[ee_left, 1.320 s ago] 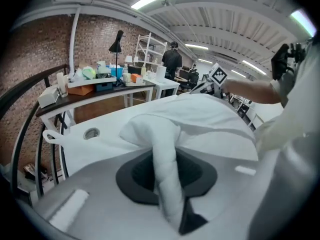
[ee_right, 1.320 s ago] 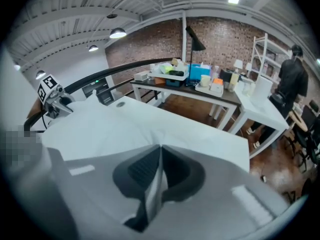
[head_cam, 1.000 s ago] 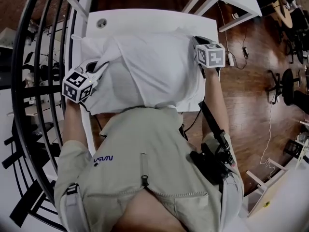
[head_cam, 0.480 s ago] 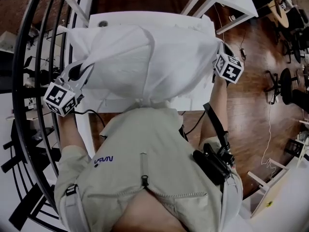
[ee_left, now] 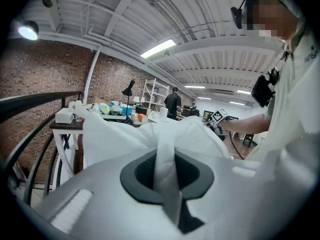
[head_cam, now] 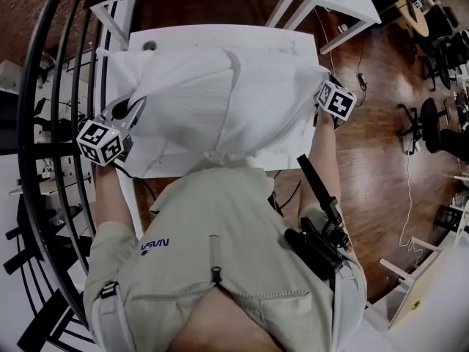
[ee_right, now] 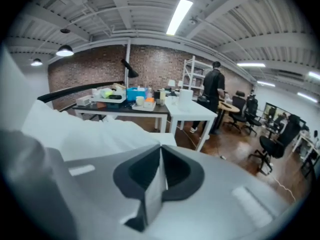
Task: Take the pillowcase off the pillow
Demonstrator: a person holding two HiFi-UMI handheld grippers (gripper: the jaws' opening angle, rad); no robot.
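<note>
1. White cloth fills the middle of the scene: the pillowcase (head_cam: 220, 101) is stretched wide between my two hands above the white surface (head_cam: 293, 39), spanning it from the left edge to the right edge.
2. My left hand-held gripper (ee_left: 167, 171) is clamped tight on a folded band of the pillowcase, which runs up between its jaws. It is at the surface's left edge.
3. My right hand-held gripper (ee_right: 156, 181) is closed as well, pinching a thin edge of the same cloth at the surface's right edge.
4. The cloth narrows to a gathered tip at the near edge, against my shirt (head_cam: 220, 248).
5. The pillow is probably the bulk swelling the cloth, but none of it shows uncovered, so I cannot tell how far inside it sits.
6. A strip of the surface shows along its far edge, beyond the cloth.
</note>
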